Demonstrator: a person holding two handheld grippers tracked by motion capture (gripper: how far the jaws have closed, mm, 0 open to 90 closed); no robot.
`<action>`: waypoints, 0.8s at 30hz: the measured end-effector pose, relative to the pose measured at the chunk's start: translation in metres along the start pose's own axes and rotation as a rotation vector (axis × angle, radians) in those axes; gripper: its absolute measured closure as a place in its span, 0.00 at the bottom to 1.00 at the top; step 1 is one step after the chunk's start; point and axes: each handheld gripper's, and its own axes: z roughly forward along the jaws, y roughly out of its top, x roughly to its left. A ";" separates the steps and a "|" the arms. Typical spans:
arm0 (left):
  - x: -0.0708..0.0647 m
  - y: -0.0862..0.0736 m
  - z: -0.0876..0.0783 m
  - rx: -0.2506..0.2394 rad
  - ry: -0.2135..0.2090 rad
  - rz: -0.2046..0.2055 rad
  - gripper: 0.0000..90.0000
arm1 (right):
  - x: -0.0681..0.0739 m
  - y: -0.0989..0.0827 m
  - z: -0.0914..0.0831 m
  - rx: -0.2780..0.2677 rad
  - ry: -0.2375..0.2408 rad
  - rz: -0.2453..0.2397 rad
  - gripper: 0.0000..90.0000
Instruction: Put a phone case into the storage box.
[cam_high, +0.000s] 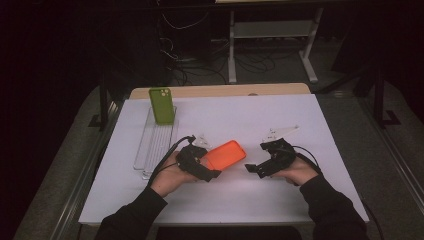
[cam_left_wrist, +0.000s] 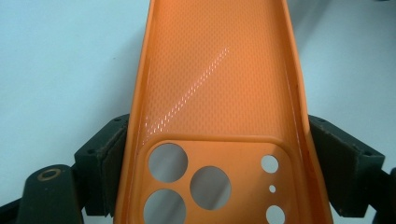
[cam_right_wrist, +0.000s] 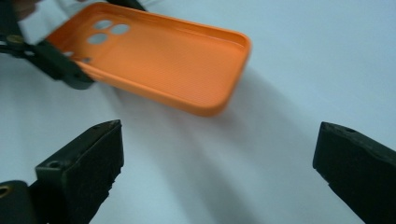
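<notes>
Left gripper (cam_high: 212, 174) clamps our orange phone case (cam_high: 226, 154) by its camera end, near the table's (cam_high: 300, 115) front edge; right gripper (cam_high: 251, 168), jaws wide and empty, must next close on the free end.

The counter (cam_high: 280, 115) has a white top. A clear tray (cam_high: 150, 150) lies near its left edge. A green phone case (cam_high: 162, 105) stands at the tray's far end.

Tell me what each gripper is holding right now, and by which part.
The left gripper holds the orange phone case across its two long sides at the camera-cutout end. The right gripper holds nothing; its jaws stand open, apart from the case.
</notes>
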 end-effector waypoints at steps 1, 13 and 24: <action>0.000 0.000 0.000 0.001 0.003 -0.002 0.18 | 0.000 -0.003 0.000 -0.007 -0.019 0.013 0.01; 0.003 0.000 0.001 0.023 0.012 0.002 0.18 | 0.001 -0.029 -0.002 -0.081 -0.120 0.108 0.01; 0.004 -0.001 0.001 0.022 0.010 -0.008 0.18 | 0.010 -0.027 -0.003 -0.125 -0.227 -0.043 0.01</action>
